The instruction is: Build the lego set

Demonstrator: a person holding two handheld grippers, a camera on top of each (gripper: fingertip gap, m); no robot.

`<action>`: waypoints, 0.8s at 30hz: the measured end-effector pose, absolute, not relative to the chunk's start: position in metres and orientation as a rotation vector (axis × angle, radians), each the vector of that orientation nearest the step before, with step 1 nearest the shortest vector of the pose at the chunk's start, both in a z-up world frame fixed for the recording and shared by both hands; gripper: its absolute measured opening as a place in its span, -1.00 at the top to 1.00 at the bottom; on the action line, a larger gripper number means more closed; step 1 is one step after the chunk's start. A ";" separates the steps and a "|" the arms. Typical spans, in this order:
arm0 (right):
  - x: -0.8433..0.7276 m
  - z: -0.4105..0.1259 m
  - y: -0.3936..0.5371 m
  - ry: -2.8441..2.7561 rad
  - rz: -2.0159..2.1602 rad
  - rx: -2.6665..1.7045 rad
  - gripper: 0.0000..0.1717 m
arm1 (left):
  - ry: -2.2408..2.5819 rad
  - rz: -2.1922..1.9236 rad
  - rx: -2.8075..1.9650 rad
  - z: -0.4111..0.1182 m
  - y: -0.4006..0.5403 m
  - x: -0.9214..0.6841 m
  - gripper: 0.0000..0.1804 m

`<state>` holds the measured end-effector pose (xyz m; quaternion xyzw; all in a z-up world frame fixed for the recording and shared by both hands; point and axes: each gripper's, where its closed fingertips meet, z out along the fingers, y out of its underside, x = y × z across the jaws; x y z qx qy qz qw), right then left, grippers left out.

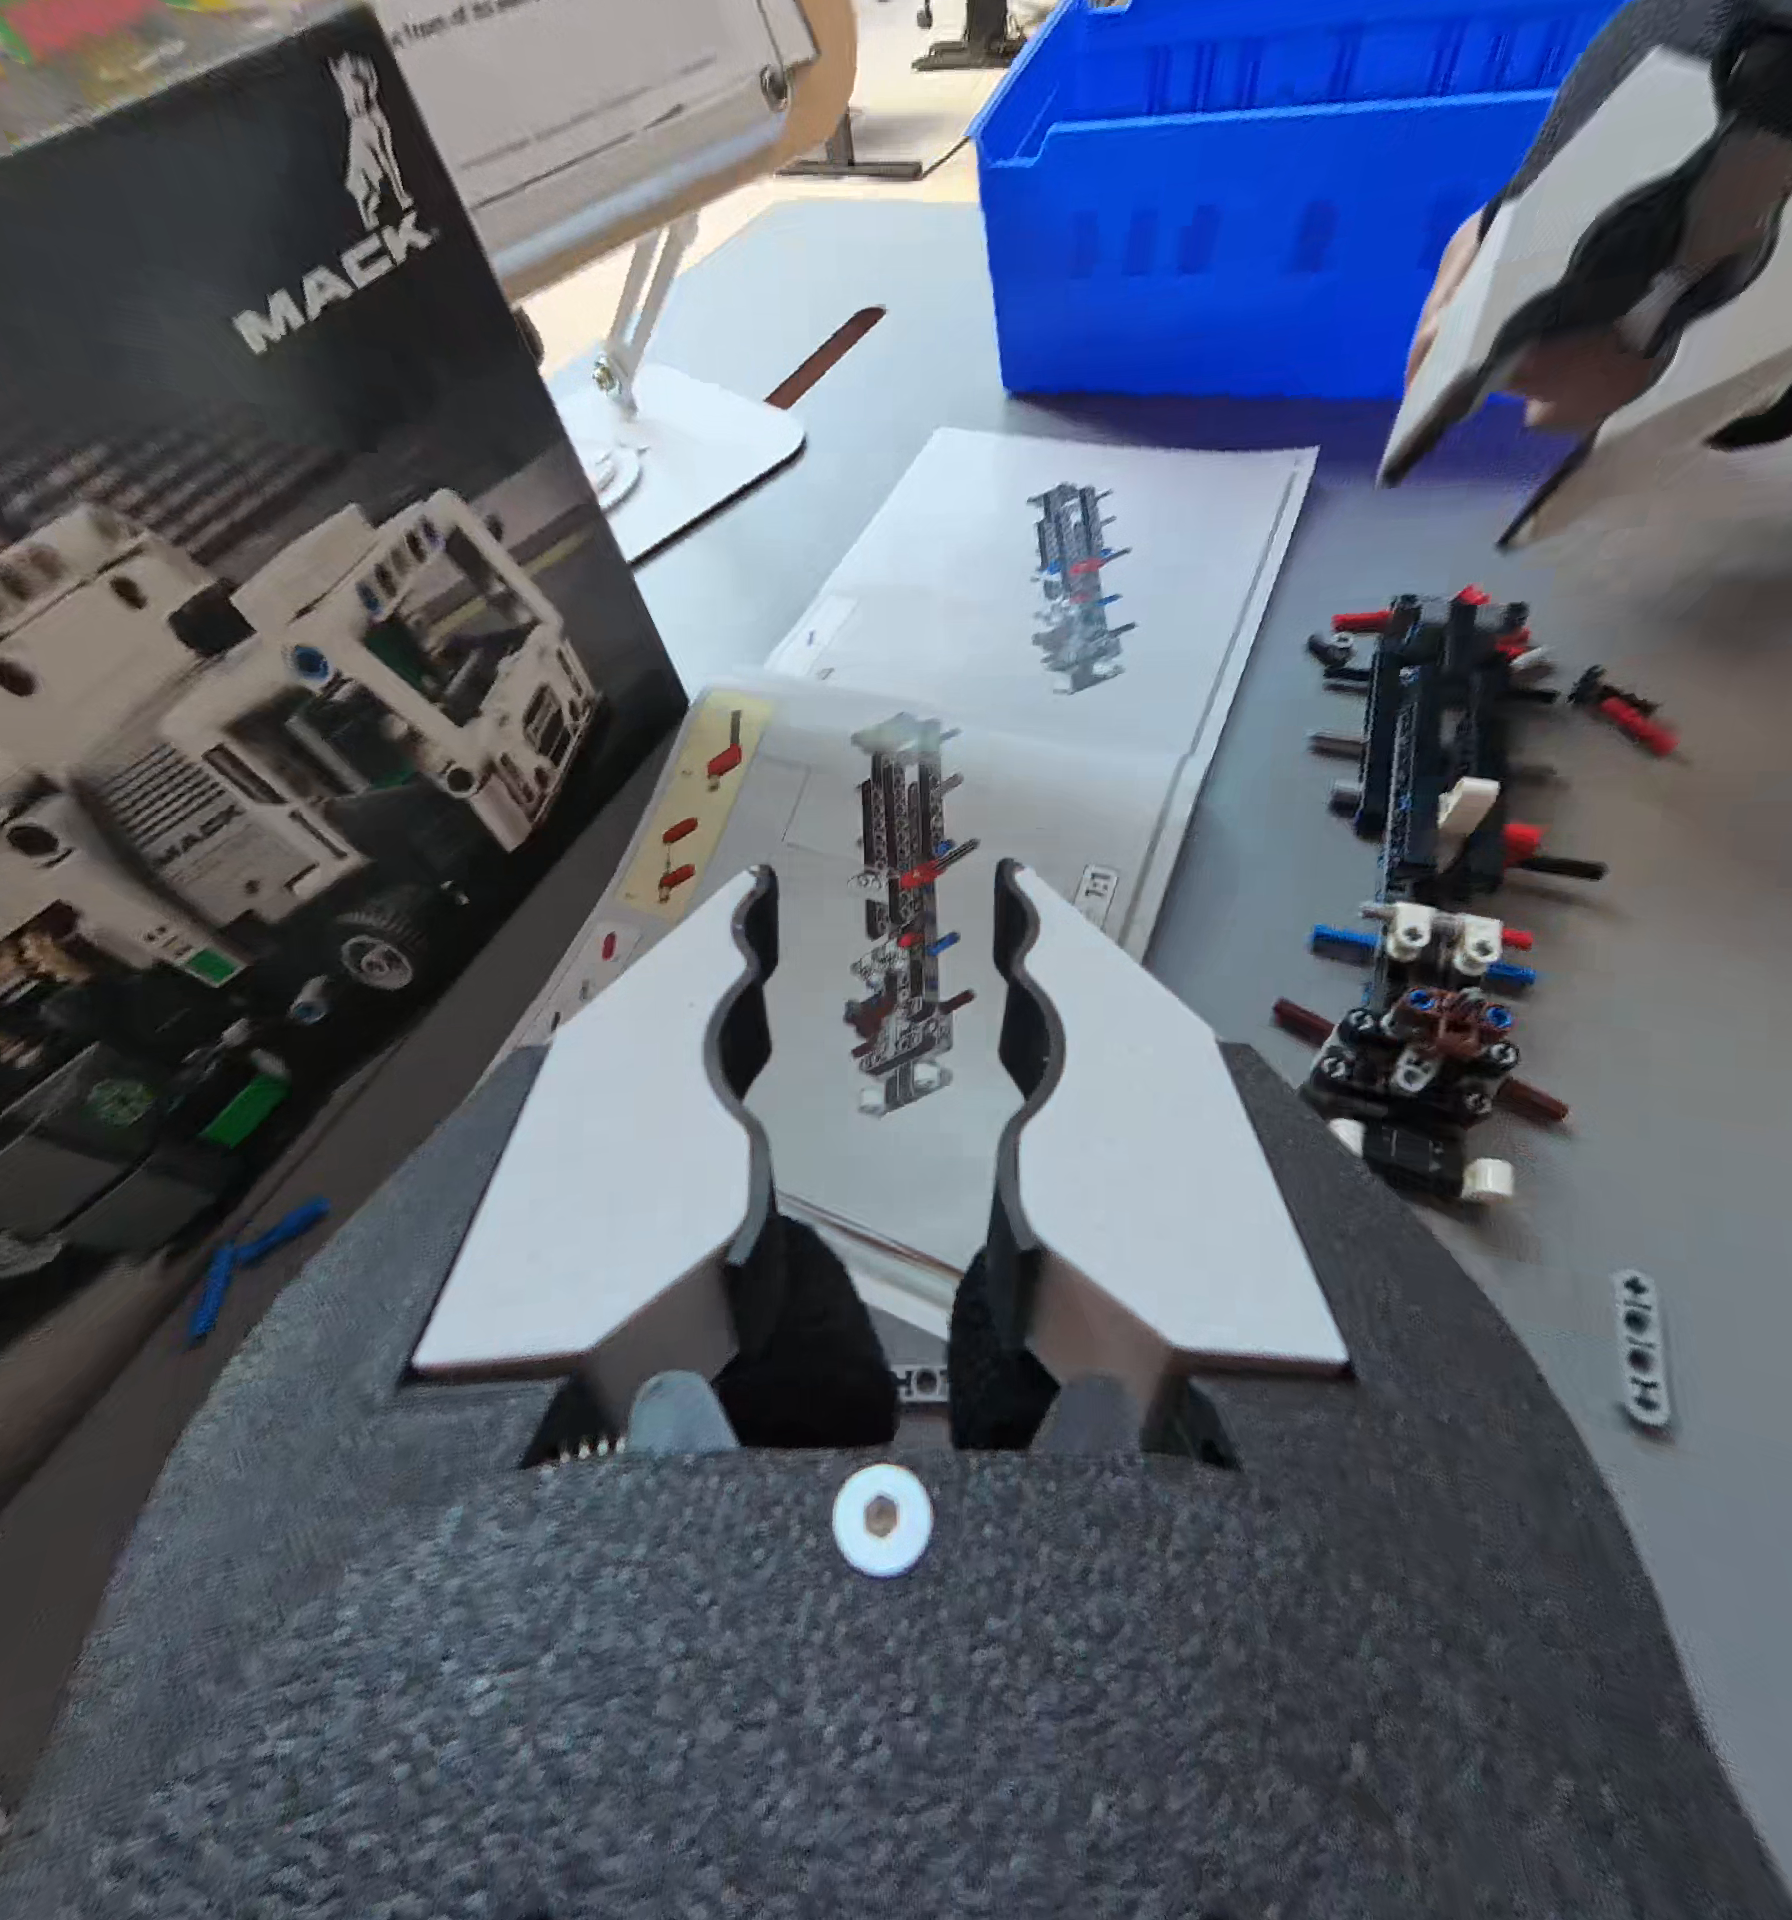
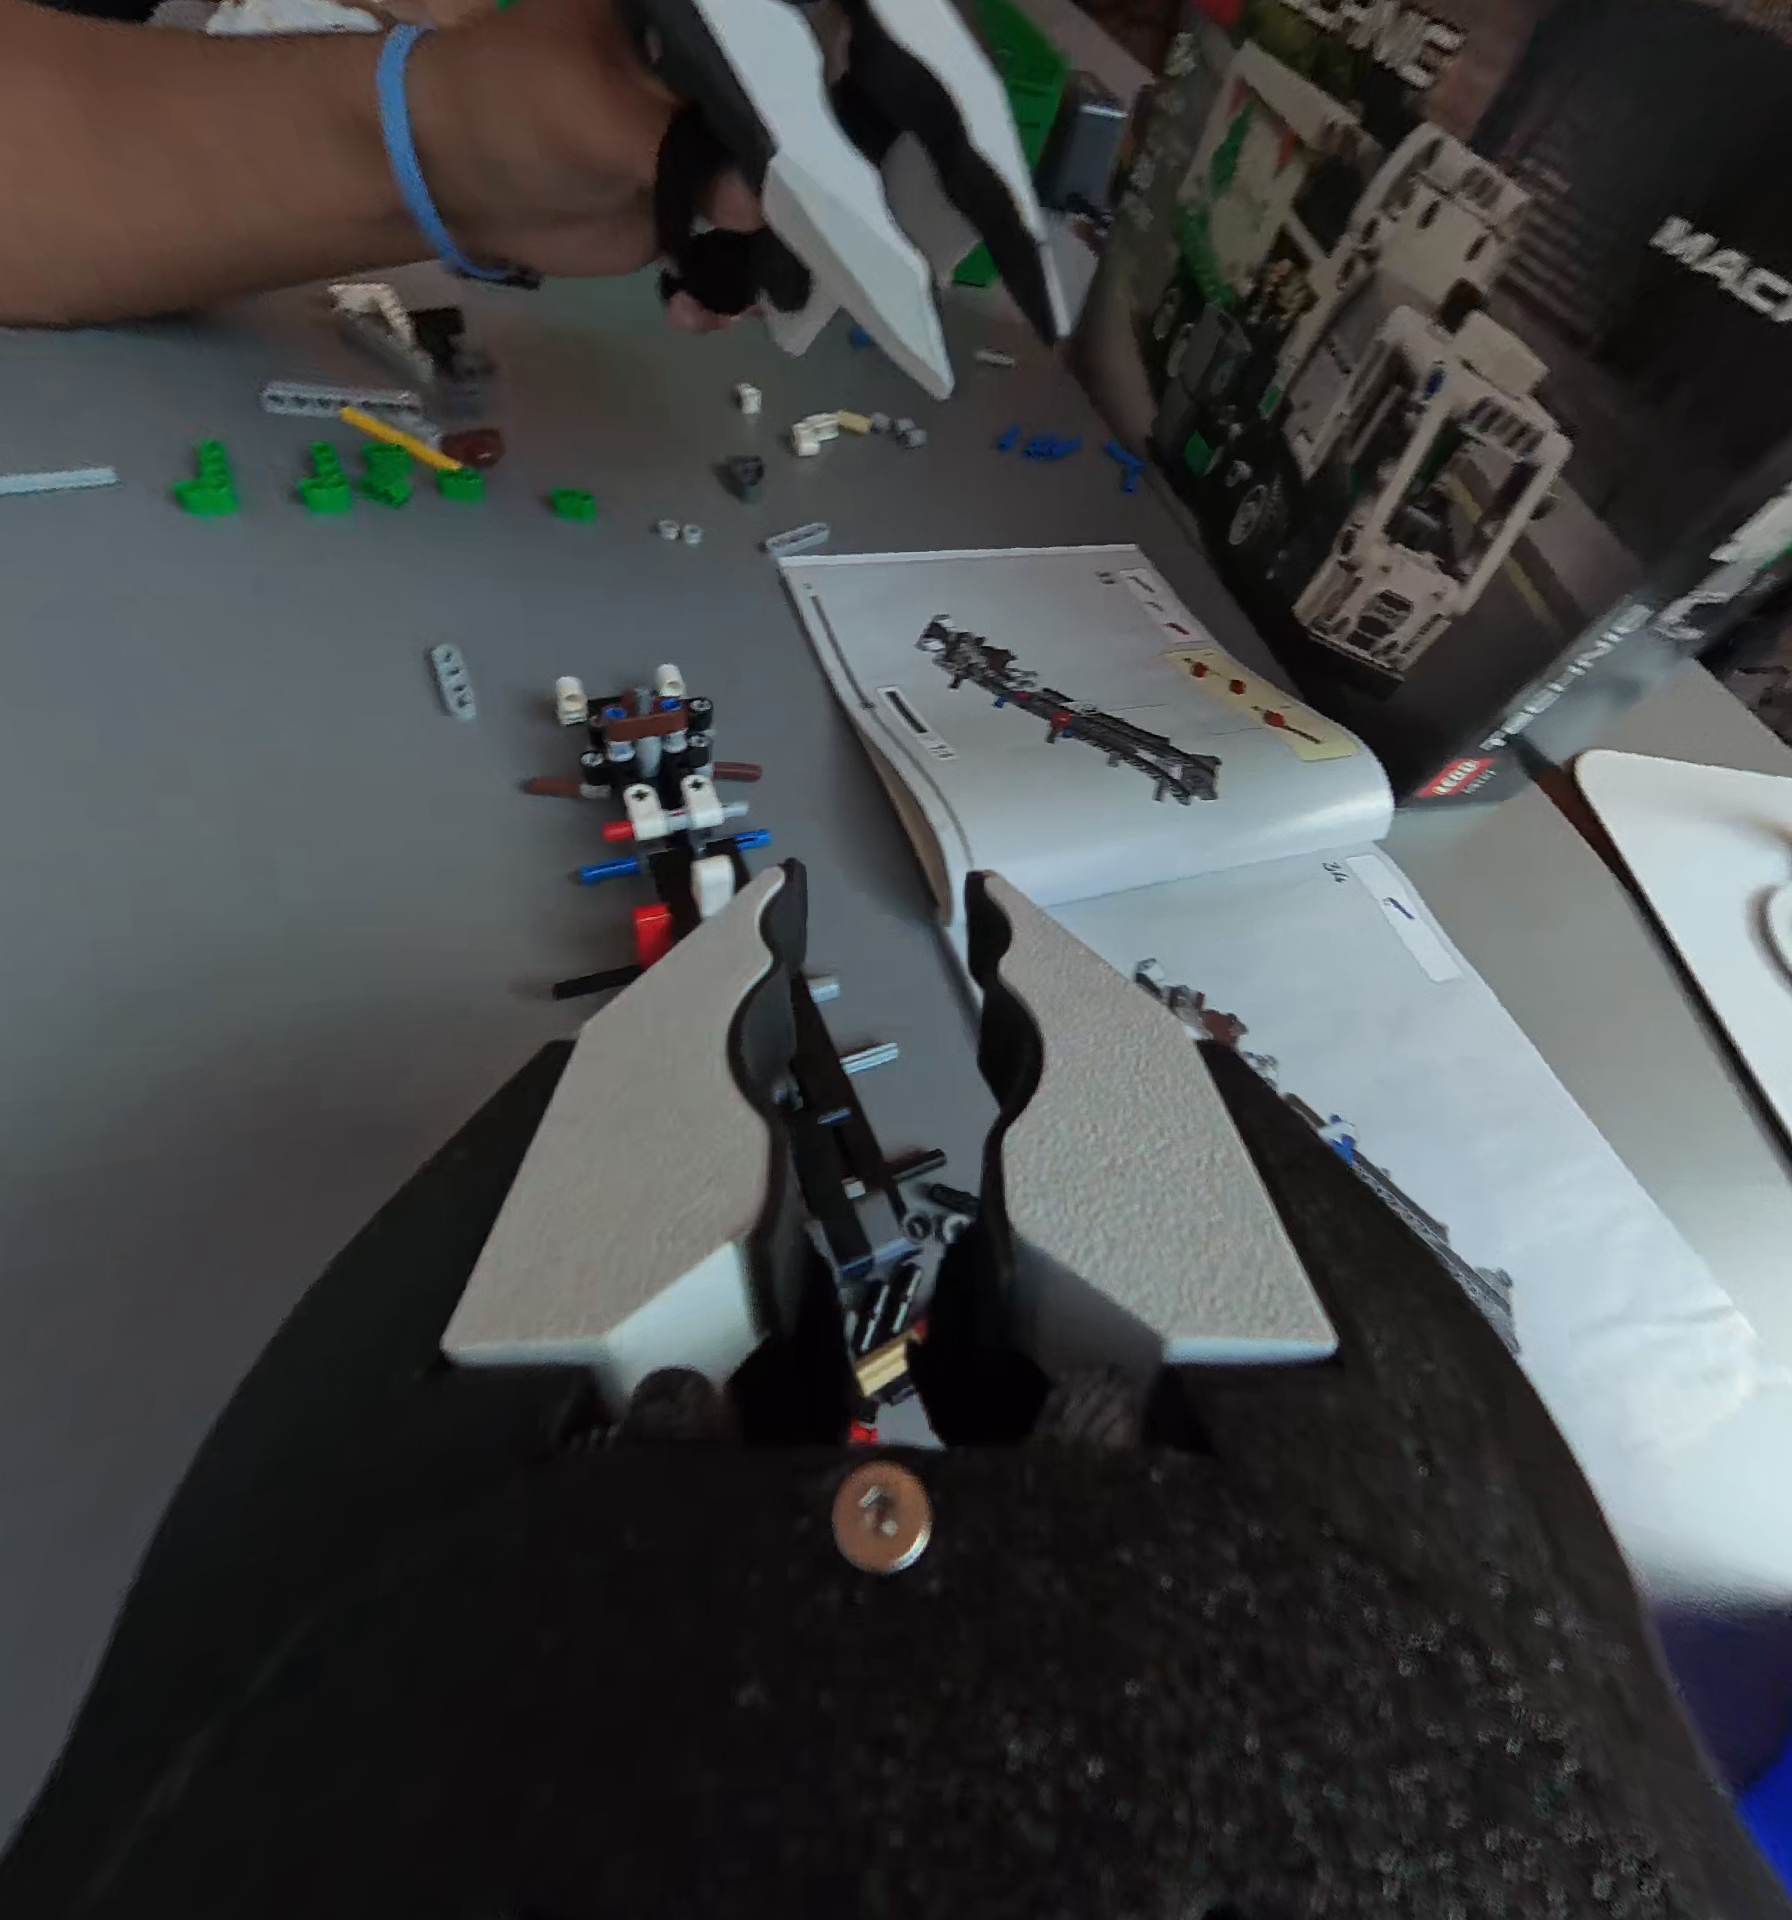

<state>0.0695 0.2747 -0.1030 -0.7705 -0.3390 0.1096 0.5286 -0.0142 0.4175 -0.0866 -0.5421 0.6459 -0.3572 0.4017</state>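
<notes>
My left gripper [image 1: 881,878] is open and empty, hovering over an open instruction booklet [image 1: 1027,582]. It also shows at the top of the right wrist view [image 2: 996,358], held in a hand. My right gripper [image 2: 887,878] is open, with a clear gap between its pads. It hangs above a long black brick chassis [image 2: 653,769] with red, blue and white pins, which lies on the grey table. The chassis runs under the right gripper's fingers without touching the pads. In the left wrist view the chassis [image 1: 1422,790] lies right of the booklet, and the right gripper [image 1: 1453,509] is raised above its far end.
A large dark toy-truck box [image 1: 196,623] stands left of the booklet. A blue bin [image 1: 1235,239] is at the back. A white stand base [image 1: 684,447] sits behind the booklet. Loose green pieces [image 2: 326,483], a grey beam [image 2: 452,681] and blue pins [image 1: 248,1257] lie about. Tip to tip, the grippers are about 20 cm apart.
</notes>
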 end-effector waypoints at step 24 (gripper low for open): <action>0.175 -0.141 0.310 -0.358 -0.092 -1.997 0.72 | 1.781 -0.736 -1.503 -0.154 0.422 -0.017 0.72</action>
